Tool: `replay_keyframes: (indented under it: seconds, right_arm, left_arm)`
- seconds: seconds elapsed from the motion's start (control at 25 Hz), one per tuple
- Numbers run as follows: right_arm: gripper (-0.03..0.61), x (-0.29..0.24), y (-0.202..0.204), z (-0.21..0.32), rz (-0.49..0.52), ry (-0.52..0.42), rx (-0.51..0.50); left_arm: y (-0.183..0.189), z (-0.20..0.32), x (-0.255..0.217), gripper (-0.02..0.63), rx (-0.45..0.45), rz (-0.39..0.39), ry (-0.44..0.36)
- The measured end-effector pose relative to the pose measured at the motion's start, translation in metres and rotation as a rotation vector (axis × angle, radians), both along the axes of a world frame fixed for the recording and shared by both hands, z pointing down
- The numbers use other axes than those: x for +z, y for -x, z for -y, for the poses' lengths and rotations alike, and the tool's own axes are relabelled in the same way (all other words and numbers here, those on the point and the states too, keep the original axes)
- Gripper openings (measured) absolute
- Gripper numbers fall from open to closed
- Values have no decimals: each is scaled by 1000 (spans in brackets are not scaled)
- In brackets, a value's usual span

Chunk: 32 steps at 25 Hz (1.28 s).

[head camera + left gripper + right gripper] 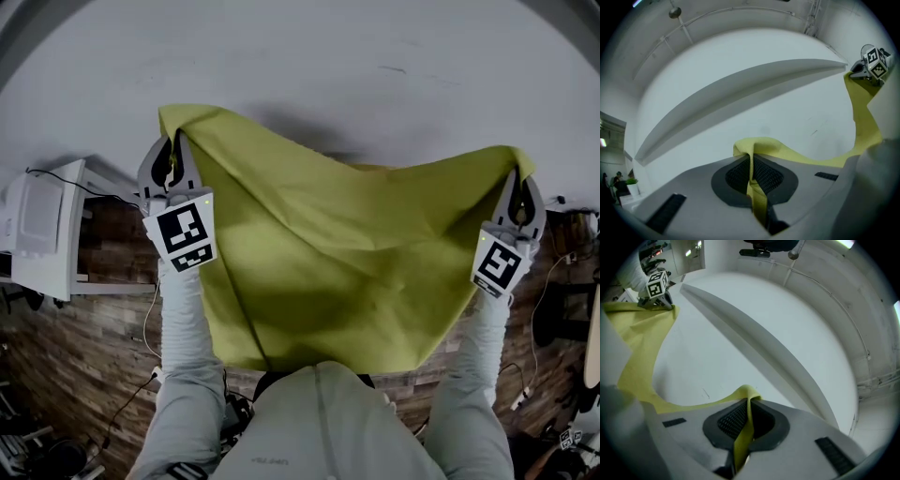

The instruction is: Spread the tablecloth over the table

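A yellow-green tablecloth (pixel 347 272) hangs in the air between my two grippers, above the near part of a white table (pixel 309 84). My left gripper (pixel 174 155) is shut on its far left corner, and my right gripper (pixel 519 187) is shut on its far right corner. In the left gripper view the cloth (pixel 757 159) is pinched between the black pads and runs right to the other gripper (pixel 874 65). The right gripper view shows the same pinch on the cloth (pixel 746 420), with the left gripper (pixel 658 287) at the top left. The cloth's near edge drapes down over the person's chest.
A white machine on a stand (pixel 42 234) sits at the left beside the table. A brick-pattern floor (pixel 84 366) with cables lies below. Dark equipment (pixel 567 309) stands at the right. The table's far edge (pixel 740 93) meets a white wall.
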State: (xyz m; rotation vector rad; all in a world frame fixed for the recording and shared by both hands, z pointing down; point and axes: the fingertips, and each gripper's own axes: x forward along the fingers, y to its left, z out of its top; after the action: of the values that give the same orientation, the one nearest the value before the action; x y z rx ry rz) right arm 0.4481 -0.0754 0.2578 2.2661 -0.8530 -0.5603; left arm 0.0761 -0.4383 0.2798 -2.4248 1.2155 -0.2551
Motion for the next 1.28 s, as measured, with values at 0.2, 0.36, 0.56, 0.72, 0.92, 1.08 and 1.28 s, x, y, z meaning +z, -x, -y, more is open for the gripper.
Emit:
replay_keyframes:
  seconds: [0.2, 0.36, 0.56, 0.72, 0.92, 1.08, 1.28]
  right_arm:
    - [22, 9, -42, 29, -47, 45, 27]
    - [22, 15, -73, 56, -60, 72, 34]
    - [23, 22, -118, 86, -70, 90, 52]
    - [23, 62, -148, 105, -11, 138, 58]
    - [23, 144, -166, 115, 112, 211, 66]
    - [23, 212, -165, 122, 201, 290, 57]
    - [22, 285, -161, 123, 334, 366, 52]
  left_arm:
    - [-27, 34, 7, 26, -4, 52, -46]
    - [-46, 66, 11, 26, -7, 82, -68]
    - [-66, 111, 17, 26, -26, 105, -86]
    - [-83, 138, 59, 26, -32, 160, -25]
    - [-90, 155, 138, 26, -37, 241, 88]
    - [-92, 159, 200, 26, -28, 296, 192]
    - [-95, 151, 274, 26, 3, 399, 302]
